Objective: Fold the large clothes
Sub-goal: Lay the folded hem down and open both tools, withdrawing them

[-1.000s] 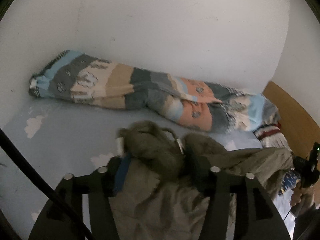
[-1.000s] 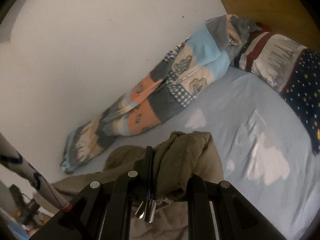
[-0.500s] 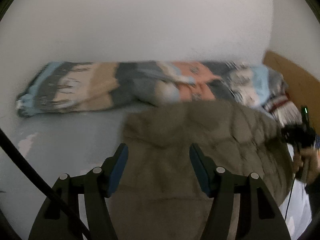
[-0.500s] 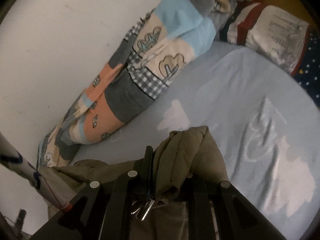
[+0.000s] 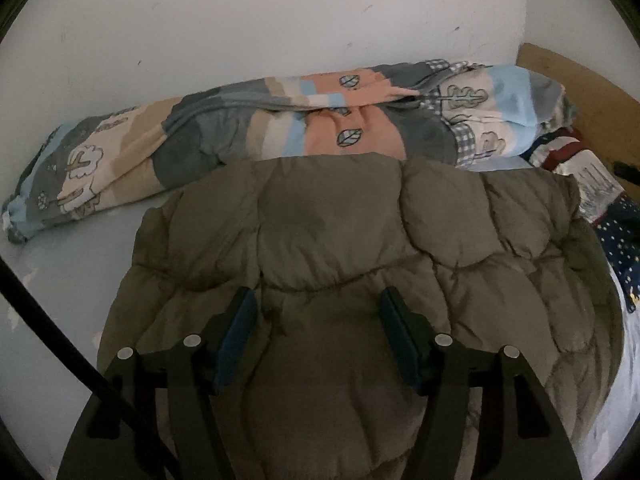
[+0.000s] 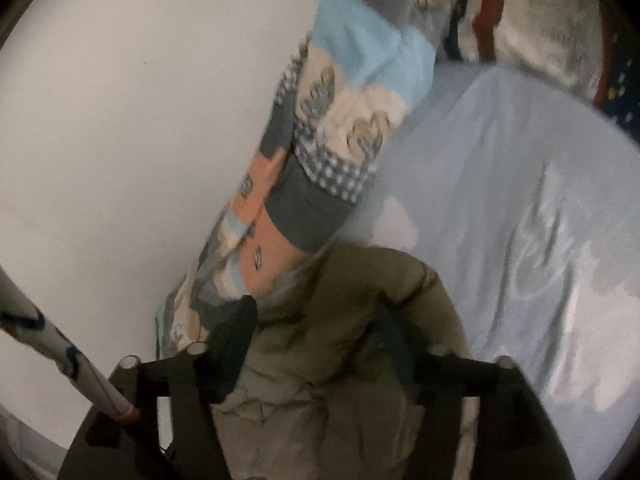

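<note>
White wall (image 5: pixel 280 12) along the far side, meeting a second wall at the right corner. Pale blue sheet (image 6: pixel 520 200) with white cloud shapes across the bed — a wide bare stretch to the right of the jacket in the right wrist view, a narrower bare strip at the jacket's left in the left wrist view. Patchwork quilt (image 5: pixel 320 120) rolled long against the wall, from the left end to the wooden headboard (image 5: pixel 592 84). Striped pillow (image 6: pixel 540 20) and a dark star-print fabric (image 5: pixel 620 236) at the headboard end.

Olive puffer jacket (image 5: pixel 360 240) spread flat on the sheet, quilted side up, far edge just short of the quilt roll, right edge near the star-print fabric, left edge rounded and free. Near part running under the left gripper (image 5: pixel 316 312); jaws spread wide with the blue pads (image 5: pixel 236 332) standing apart over the fabric, nothing pinched between them.

In the blurred right wrist view, a bunched corner of the jacket (image 6: pixel 352 320) between the fingers of the right gripper (image 6: pixel 320 332) — jaws apart, dark pads (image 6: pixel 236 344) flanking the cloth; contact not clear through the blur. White pole with blue marks (image 6: pixel 60 348) slanting across the lower left corner. Black cable (image 5: pixel 60 344) at the left of the left wrist view.
</note>
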Motion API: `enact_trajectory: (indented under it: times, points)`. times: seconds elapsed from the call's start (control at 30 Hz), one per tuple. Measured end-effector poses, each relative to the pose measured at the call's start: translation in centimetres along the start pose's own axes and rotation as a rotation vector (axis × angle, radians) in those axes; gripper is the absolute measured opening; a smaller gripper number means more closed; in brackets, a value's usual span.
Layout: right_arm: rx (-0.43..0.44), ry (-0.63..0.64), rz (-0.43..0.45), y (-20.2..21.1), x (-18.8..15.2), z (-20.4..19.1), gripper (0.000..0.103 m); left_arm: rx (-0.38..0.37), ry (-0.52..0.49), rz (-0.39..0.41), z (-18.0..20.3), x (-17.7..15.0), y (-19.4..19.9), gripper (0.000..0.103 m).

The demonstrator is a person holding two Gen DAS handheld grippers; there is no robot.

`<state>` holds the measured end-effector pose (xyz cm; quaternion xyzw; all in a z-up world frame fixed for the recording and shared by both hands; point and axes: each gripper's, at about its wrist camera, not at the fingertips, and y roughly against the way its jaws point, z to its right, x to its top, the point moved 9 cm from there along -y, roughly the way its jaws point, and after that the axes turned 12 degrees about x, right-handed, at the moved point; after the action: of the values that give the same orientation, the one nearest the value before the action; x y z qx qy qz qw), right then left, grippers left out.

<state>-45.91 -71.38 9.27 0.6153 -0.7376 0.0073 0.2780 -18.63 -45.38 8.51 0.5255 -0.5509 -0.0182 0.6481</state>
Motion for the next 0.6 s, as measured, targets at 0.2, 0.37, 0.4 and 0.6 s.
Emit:
enact_trajectory:
  times: [0.2,0.37,0.4,0.6]
  points:
    - [-0.097,0.328,-0.148,-3.3,-6.0,-3.9,0.070,0.063,0.013,-0.065,-0.6,-0.8,-3.2,0.079]
    - [-0.241,0.520,-0.250,-8.8,-10.3,-2.6,0.070,0.065,0.033,-0.083,-1.1,-1.4,-5.3,0.086]
    - [-0.281,0.549,-0.255,-9.7,-10.5,-2.0,0.070,0.074,0.028,-0.080,-1.1,-1.3,-5.6,0.087]
    - [-0.358,0.542,-0.322,-13.8,-10.4,1.7,0.072,0.109,0.045,-0.083,-1.0,-0.9,-8.2,0.094]
